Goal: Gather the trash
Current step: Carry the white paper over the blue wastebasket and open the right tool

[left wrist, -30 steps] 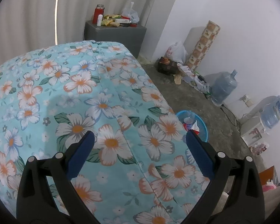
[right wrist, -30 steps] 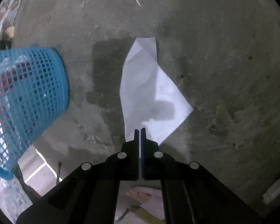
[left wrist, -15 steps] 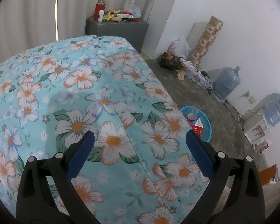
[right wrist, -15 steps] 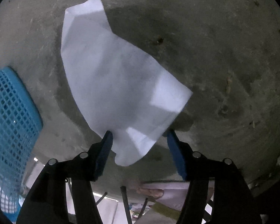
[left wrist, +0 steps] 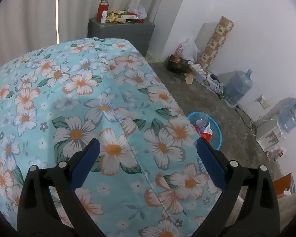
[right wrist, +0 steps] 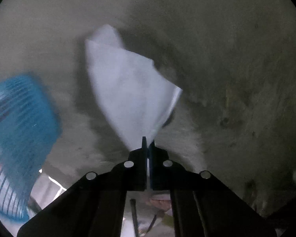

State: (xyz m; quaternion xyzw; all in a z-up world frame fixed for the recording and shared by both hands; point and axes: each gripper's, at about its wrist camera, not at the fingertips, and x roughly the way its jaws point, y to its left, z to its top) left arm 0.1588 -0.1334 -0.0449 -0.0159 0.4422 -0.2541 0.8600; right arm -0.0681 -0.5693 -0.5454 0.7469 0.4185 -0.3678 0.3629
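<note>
Our right gripper pinches the paper mid-frame; our left gripper gapes over the bedspread.

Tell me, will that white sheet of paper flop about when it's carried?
Probably. The white sheet of paper is pinched only at one corner by the right gripper, so it should droop and flutter. It looks thin and light, and its bent edge suggests that it creases easily.
</note>
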